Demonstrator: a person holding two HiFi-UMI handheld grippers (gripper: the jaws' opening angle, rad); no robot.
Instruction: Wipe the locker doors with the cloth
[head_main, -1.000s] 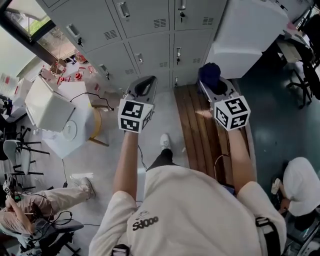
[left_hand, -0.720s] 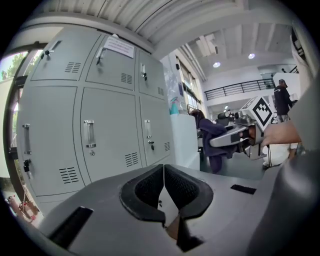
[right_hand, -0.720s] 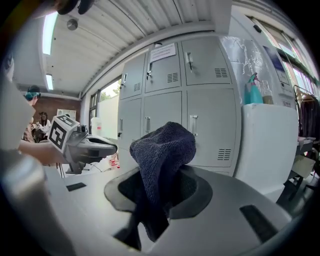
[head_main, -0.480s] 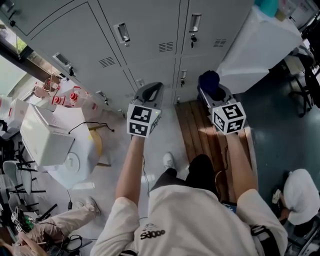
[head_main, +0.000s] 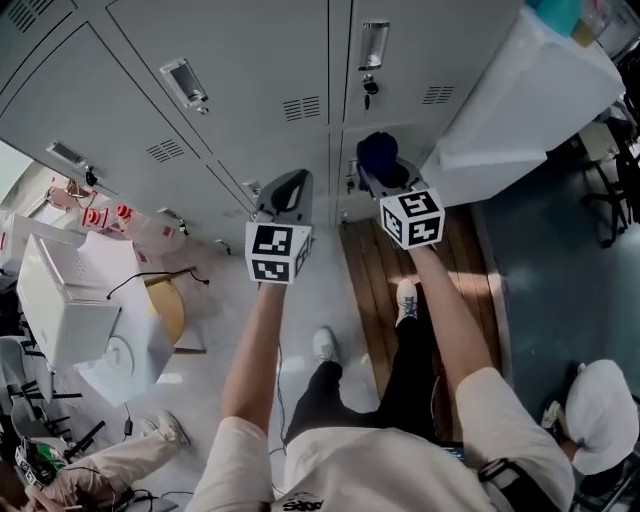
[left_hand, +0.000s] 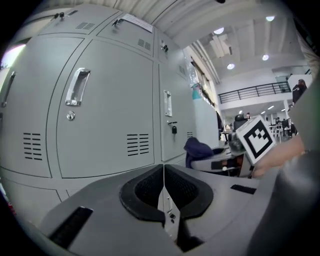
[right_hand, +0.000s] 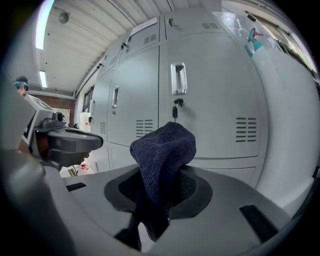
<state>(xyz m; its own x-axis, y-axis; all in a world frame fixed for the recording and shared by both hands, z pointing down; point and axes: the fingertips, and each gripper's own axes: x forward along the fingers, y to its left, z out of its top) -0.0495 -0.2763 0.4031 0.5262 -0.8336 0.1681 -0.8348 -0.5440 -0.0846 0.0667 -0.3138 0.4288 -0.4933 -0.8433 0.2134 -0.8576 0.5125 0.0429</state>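
Cloth (right_hand: 167, 145) — pinched between fingers (right_hand: 196, 191) (right).

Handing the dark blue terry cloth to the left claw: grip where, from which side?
Likely the bunched free end of the dark blue terry cloth bulging above the right claw, approached from its left. The lower part is pinched in that claw. The left claw is shut; open it first.

A slatted wooden bench (head_main: 372, 290) lies on the pale floor (head_main: 230, 300) at the foot of the lockers (head_main: 250, 60). One white shoe (head_main: 405, 300) stands on it, the other shoe (head_main: 322, 343) on the floor beside it.
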